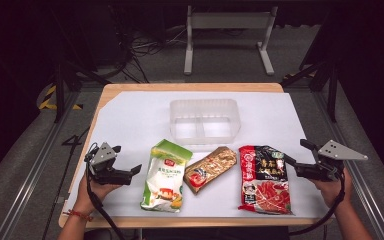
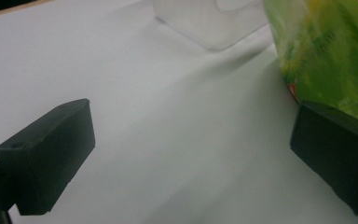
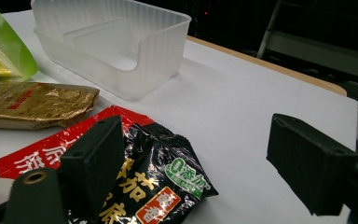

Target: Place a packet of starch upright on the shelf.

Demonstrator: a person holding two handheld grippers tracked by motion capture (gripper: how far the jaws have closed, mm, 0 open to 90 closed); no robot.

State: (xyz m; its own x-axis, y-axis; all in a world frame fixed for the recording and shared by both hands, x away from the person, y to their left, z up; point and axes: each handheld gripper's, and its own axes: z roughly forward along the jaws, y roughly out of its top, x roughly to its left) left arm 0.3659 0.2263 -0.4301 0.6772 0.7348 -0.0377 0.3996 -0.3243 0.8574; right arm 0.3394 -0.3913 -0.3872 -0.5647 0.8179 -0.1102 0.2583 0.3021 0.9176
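high view: both tongs (image 1: 139,169) (image 1: 289,160) wide open, empty

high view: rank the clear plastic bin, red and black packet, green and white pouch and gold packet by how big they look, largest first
1. clear plastic bin
2. red and black packet and green and white pouch: about alike, so not ranked against each other
3. gold packet, clearly the smallest

overhead forward-down view; two low close table-level views, sharing clear bin (image 1: 203,121)
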